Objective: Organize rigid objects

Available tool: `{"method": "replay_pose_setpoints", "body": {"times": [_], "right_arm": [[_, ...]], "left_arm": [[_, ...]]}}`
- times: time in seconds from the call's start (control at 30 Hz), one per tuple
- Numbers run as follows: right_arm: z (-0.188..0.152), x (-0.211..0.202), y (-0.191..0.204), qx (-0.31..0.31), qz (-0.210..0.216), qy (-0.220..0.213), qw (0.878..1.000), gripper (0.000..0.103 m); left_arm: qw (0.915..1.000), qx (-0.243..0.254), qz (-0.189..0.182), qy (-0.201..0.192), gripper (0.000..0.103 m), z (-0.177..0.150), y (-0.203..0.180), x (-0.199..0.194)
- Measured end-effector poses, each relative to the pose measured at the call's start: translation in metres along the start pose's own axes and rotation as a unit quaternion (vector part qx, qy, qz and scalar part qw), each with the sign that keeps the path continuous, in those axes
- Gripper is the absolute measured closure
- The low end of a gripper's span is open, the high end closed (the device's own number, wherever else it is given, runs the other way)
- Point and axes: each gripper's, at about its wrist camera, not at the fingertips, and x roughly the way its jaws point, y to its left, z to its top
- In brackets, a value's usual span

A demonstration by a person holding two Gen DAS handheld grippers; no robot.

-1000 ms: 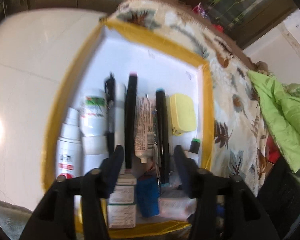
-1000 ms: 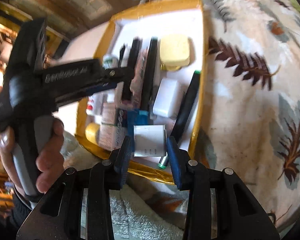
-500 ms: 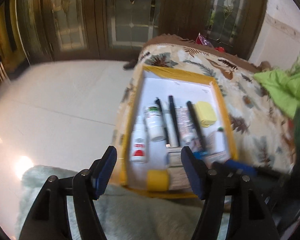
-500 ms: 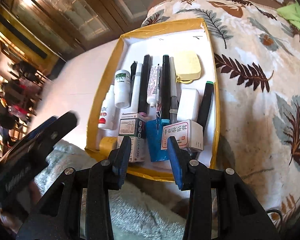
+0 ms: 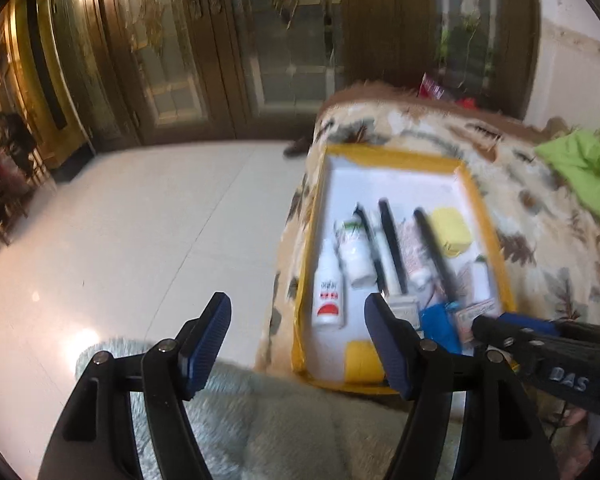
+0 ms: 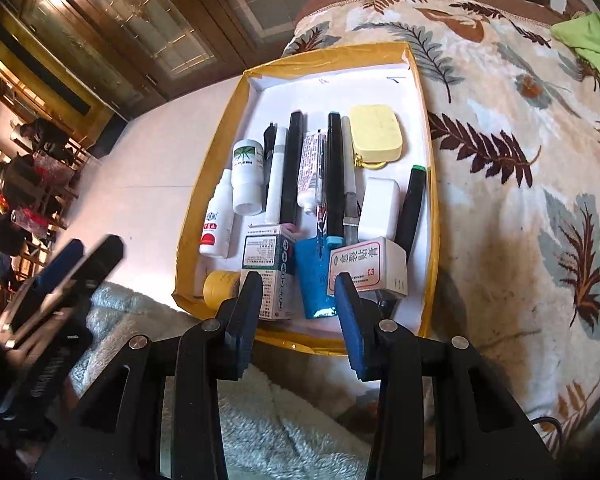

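A shallow yellow-rimmed tray (image 6: pixel 431 184) with a white floor sits on a leaf-patterned blanket (image 6: pixel 520 152), packed with small rigid items lying side by side.

From the right wrist view, the right gripper (image 6: pixel 296 312) hovers at the tray's near edge, at 6 o'clock, its blue-padded jaws spread wide and holding nothing. Between and just beyond the jaws lie a green-and-white medicine box (image 6: pixel 266 258), a blue tube (image 6: pixel 314 276) and a white box with red characters (image 6: pixel 366 264). At 12 o'clock from these, several black markers (image 6: pixel 292 168) lie parallel, lengthwise along the tray, with a printed tube (image 6: pixel 310 168) between them. A white bottle with a green label (image 6: pixel 248 178) and a small white dropper bottle with a red label (image 6: pixel 216 226) lie toward 10 o'clock. A yellow case (image 6: pixel 376 134) sits at 1 o'clock, a white rectangular block (image 6: pixel 378 208) just nearer than it, and a green-capped marker (image 6: pixel 410 208) lies along the tray's right wall. A yellow tape roll (image 6: pixel 220 286) rests in the near left corner.

The left gripper (image 5: pixel 296 340) hangs off the tray's near left corner, above a pale fluffy cloth (image 5: pixel 280 432), jaws spread wide and empty. This view is blurred.
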Motion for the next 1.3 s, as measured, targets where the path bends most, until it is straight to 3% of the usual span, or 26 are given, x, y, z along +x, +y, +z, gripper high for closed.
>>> {"method": "replay_pose_setpoints", "body": {"times": [0.2, 0.33, 0.47, 0.53, 0.57, 0.67, 0.97, 1.3], "right_arm": [[0.004, 0.003, -0.004, 0.005, -0.013, -0.002, 1.000, 0.065], [0.005, 0.002, -0.007, 0.020, -0.017, -0.003, 1.000, 0.065], [0.009, -0.003, -0.003, 0.017, -0.018, -0.019, 1.000, 0.065], [0.009, -0.003, -0.002, 0.020, -0.016, -0.018, 0.999, 0.065], [0.008, -0.002, -0.001, 0.021, -0.014, -0.016, 1.000, 0.065], [0.009, -0.002, 0.003, 0.013, -0.013, -0.019, 1.000, 0.065], [0.008, -0.001, 0.007, 0.010, -0.016, -0.020, 1.000, 0.065], [0.011, -0.005, 0.001, 0.029, 0.006, -0.025, 0.999, 0.065]], "left_arm": [[0.9990, 0.020, 0.015, -0.038, 0.033, 0.003, -0.015, 0.006], [0.9994, 0.029, 0.002, -0.016, 0.033, 0.001, -0.017, 0.016], [0.9976, 0.058, 0.002, -0.039, 0.027, -0.002, -0.017, 0.012], [0.9979, 0.062, -0.003, -0.016, 0.026, -0.002, -0.013, 0.016], [0.9972, 0.071, -0.023, -0.004, 0.026, -0.001, -0.011, 0.017], [0.9963, 0.078, -0.037, -0.006, 0.026, -0.002, -0.008, 0.012], [0.9958, 0.092, 0.003, 0.003, 0.025, -0.009, -0.015, 0.023], [0.9968, 0.080, -0.007, 0.007, 0.025, -0.007, -0.011, 0.029]]}}
